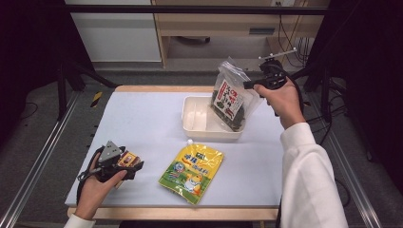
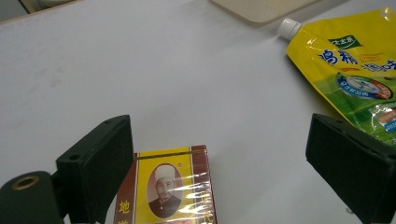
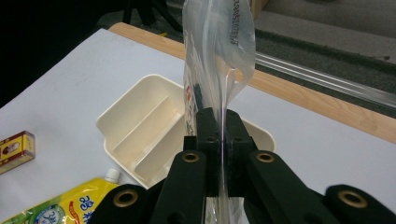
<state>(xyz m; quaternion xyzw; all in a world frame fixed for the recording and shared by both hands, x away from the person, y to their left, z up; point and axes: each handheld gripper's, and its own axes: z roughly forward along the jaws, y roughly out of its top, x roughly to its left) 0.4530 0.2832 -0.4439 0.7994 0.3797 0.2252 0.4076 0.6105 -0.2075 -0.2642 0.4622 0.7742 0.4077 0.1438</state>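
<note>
My right gripper [image 1: 249, 84] is shut on the top edge of a clear bag [image 1: 230, 101] with a red and white label and dark contents. The bag hangs tilted, its lower end inside a white divided tray [image 1: 194, 118]. In the right gripper view the closed jaws [image 3: 220, 126] pinch the bag's clear film [image 3: 219, 42] above the tray [image 3: 140, 128]. My left gripper [image 1: 133, 166] rests open near the table's front left, around a small red and yellow box [image 1: 127, 157]. In the left gripper view the box [image 2: 170, 186] lies close to the left jaw, with a wide gap to the right jaw.
A yellow spouted pouch [image 1: 192, 172] lies flat in front of the tray, to the right of the left gripper, and appears again as the pouch [image 2: 355, 74]. The white table mat [image 1: 142, 123] ends at a wooden edge [image 1: 161, 89] at the back. Metal rails run along both sides.
</note>
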